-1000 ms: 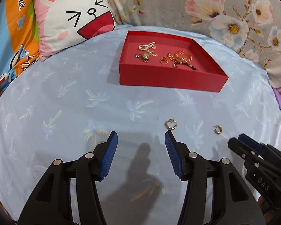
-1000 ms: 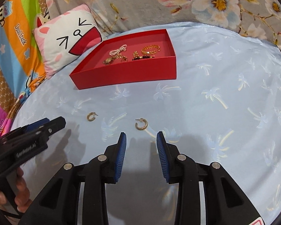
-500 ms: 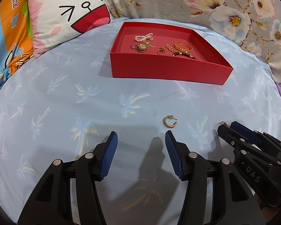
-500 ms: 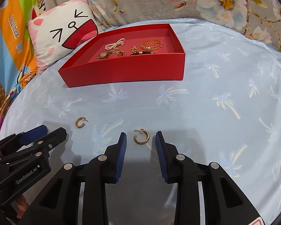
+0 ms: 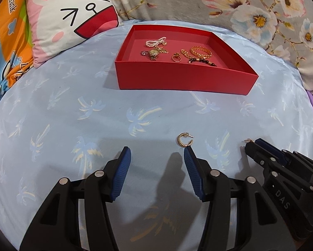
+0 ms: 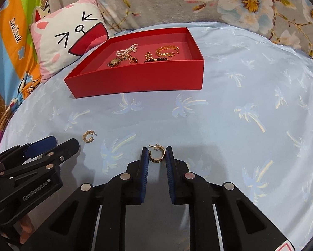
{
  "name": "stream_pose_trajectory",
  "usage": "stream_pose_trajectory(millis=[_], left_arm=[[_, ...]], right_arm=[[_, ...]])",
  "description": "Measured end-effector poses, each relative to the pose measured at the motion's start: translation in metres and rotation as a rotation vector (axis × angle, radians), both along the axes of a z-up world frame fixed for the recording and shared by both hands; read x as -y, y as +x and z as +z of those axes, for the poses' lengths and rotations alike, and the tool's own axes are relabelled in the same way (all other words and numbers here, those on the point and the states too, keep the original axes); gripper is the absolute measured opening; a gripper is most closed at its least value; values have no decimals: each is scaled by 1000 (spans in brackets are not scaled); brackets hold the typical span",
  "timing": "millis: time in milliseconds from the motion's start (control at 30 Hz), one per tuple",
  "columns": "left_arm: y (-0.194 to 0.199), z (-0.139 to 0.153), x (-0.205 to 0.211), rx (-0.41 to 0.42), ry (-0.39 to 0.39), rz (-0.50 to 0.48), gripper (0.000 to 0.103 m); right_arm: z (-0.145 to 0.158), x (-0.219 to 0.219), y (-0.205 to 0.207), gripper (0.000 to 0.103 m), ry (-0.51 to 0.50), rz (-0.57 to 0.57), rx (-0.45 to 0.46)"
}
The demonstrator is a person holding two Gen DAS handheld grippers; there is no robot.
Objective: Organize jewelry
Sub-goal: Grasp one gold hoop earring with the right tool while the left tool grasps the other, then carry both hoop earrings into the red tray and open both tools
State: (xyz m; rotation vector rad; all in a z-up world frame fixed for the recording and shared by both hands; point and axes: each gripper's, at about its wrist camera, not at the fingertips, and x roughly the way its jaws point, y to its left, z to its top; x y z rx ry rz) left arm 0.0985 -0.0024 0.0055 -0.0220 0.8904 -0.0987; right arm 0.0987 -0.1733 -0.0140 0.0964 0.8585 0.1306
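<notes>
The right gripper [image 6: 156,153], its jaws just closing, pinches a gold hoop earring [image 6: 155,155] on the bed sheet [image 6: 229,125], in front of the red box [image 6: 135,81]. The left gripper [image 5: 156,156] stands half open and empty, a second hoop earring [image 5: 184,141] just off its right fingertip, also before the box.

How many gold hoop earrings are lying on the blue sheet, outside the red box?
2. One earring sits between the right gripper pads, which have just been closing on it. The other earring lies just ahead of the left gripper. None seems hidden.
</notes>
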Motion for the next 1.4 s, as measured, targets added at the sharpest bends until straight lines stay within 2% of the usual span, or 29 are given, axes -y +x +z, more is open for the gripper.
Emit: stream_pose_trajectory(millis=[500, 767, 933, 1100, 1400], left_arm=[[12, -6, 22, 26, 39, -47, 49], [9, -6, 23, 39, 36, -60, 18], [8, -6, 22, 39, 24, -63, 7], [5, -6, 17, 32, -21, -62, 0], [1, 1, 4, 30, -78, -50, 0]], right_arm=[[-1, 9, -7, 16, 34, -9, -1], [-1, 9, -7, 16, 36, -9, 0], [0, 9, -9, 16, 46, -9, 2], [1, 11, -13, 16, 57, -15, 3], [2, 15, -15, 16, 77, -18, 7]])
